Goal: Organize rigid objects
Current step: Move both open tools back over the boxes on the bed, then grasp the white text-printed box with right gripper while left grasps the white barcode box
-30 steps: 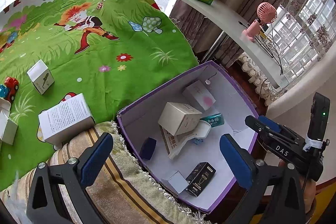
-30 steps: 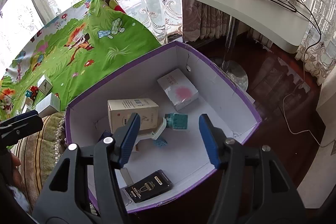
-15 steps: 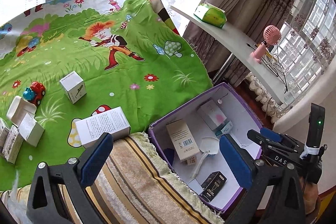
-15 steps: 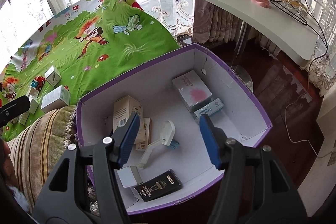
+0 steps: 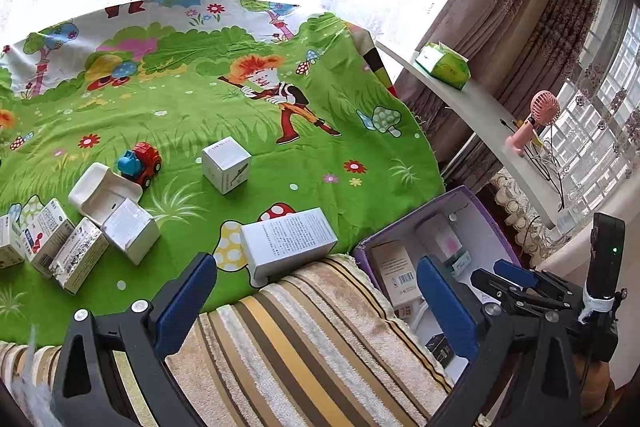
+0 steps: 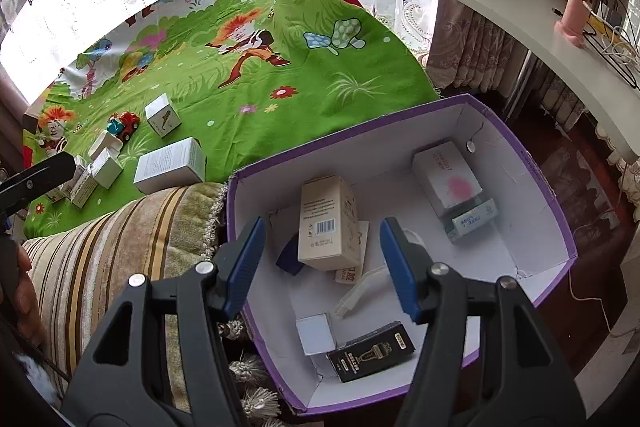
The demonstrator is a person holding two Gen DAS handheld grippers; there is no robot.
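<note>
- Now the left gripper (image 5: 316, 301) hangs with jaws spread wide and empty, over a striped cushion (image 5: 320, 347).
- Just beyond its jaws, a flat white box (image 5: 288, 241) lies on the green cloth (image 5: 248, 115), its near end touching the cushion's edge.
- Farther ahead stands a white cube (image 5: 226, 165); left of that, a toy truck (image 5: 140, 163) sits just beside a white tray (image 5: 98, 189).
- Left of the left jaw, several small cartons (image 5: 72, 247) lie bunched together, touching one another.
- The right gripper (image 6: 322, 261) is likewise released and holds nothing; it hovers above the near left part of the purple bin (image 6: 532, 163).
- Between its jaws, down in the bin, a beige carton (image 6: 328, 223) lies on its side with the barcode facing up, next to a dark blue piece (image 6: 290, 257).
- Below the jaws a black box (image 6: 370, 351) and a small white cube (image 6: 316, 333) rest by the bin's near wall.
- Beyond the right jaw, a pink-marked box (image 6: 446, 177) and a small blue-lettered box (image 6: 472, 221) lie touching at the far side.
</note>
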